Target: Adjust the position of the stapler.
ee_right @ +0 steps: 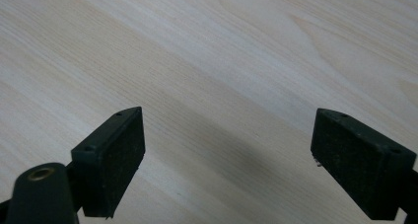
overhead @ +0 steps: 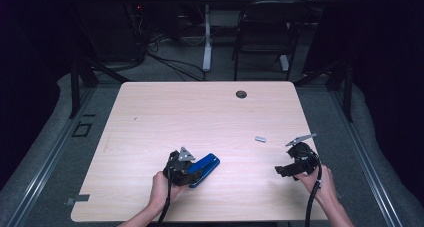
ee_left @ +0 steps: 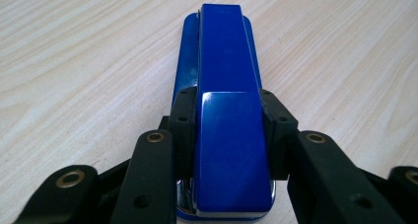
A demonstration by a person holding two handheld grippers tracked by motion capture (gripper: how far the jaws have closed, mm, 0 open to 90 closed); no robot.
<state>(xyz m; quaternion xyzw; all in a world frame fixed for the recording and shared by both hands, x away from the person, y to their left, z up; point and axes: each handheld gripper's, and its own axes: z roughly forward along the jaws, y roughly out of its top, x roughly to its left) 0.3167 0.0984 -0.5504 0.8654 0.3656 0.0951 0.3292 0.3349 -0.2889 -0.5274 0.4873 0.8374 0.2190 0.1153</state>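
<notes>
The blue stapler (ee_left: 227, 110) is clamped between the fingers (ee_left: 183, 125) of the left gripper (overhead: 192, 172), which are closed on its two long sides near the rear end. Its long axis is seen to run straight out from between those fingers, the nose pointing away from them, and the base appears to rest on the desk (overhead: 200, 112), though contact cannot be told for certain. The fingers (ee_right: 111, 160) of the right gripper (overhead: 285, 171) are spread wide with nothing between them, above bare wood. The stapler lies well apart from them, off toward the left hand (overhead: 162, 189). A small grey staple strip (overhead: 260, 139) is found nearer the right gripper, a little beyond its fingers. Any further handling of the stapler is judged to fall to the left side.
</notes>
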